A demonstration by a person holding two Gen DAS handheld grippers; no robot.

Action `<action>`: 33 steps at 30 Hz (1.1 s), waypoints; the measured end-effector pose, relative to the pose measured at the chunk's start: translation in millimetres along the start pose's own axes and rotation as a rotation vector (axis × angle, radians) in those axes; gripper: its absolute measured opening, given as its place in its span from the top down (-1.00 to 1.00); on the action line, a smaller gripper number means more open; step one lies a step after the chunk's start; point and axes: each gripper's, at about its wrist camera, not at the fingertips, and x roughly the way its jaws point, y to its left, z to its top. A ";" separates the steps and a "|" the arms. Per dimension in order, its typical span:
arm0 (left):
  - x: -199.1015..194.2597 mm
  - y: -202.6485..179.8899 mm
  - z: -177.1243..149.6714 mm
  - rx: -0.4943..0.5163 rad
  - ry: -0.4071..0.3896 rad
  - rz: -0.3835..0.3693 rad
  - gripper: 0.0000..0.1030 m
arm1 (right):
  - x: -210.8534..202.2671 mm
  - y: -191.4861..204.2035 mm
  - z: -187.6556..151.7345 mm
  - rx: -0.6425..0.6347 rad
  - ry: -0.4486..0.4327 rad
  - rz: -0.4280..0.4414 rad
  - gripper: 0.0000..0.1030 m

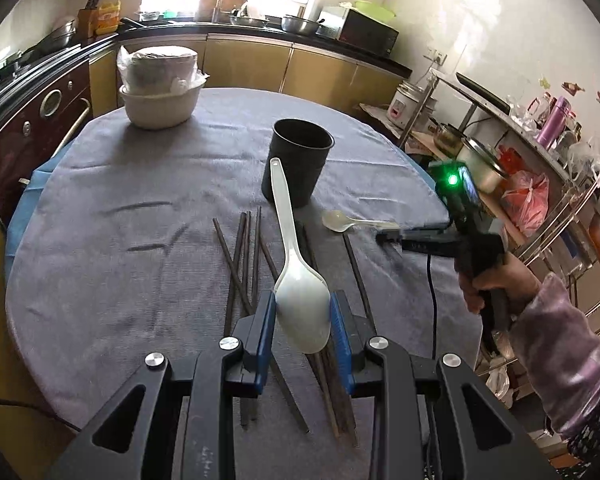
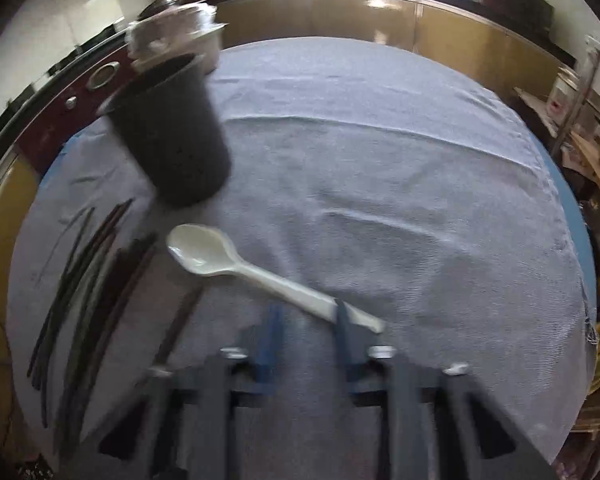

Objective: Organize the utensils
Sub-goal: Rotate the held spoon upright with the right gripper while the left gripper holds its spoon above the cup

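Observation:
My left gripper (image 1: 302, 314) is shut on the bowl of a white spoon (image 1: 296, 280), held above the table with its handle pointing toward the black cup (image 1: 298, 160). Several dark chopsticks (image 1: 244, 256) lie on the grey cloth below it. A second white spoon (image 2: 236, 266) lies on the cloth right of the cup (image 2: 172, 140); it also shows in the left wrist view (image 1: 352, 222). My right gripper (image 2: 308, 312) is open, its fingers around that spoon's handle end. The right wrist view is blurred. The chopsticks (image 2: 88, 280) lie at its left.
Stacked white bowls (image 1: 160, 88) under plastic stand at the table's far left. The round table's grey cloth (image 1: 120, 220) ends in a blue edge. Kitchen cabinets and a counter run behind. A cluttered metal rack (image 1: 540, 160) stands at the right.

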 end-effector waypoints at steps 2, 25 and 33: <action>-2.2 2.4 -1.2 -0.007 -0.003 0.003 0.43 | -0.5 10.9 -5.2 -0.028 0.016 -0.017 0.85; -24.2 12.8 -10.2 -0.013 -0.084 -0.008 0.43 | 18.9 -56.3 23.5 0.996 0.058 0.187 0.23; -38.4 21.0 -18.6 -0.027 -0.129 -0.032 0.43 | 32.7 -24.4 74.4 0.763 0.088 -0.160 0.68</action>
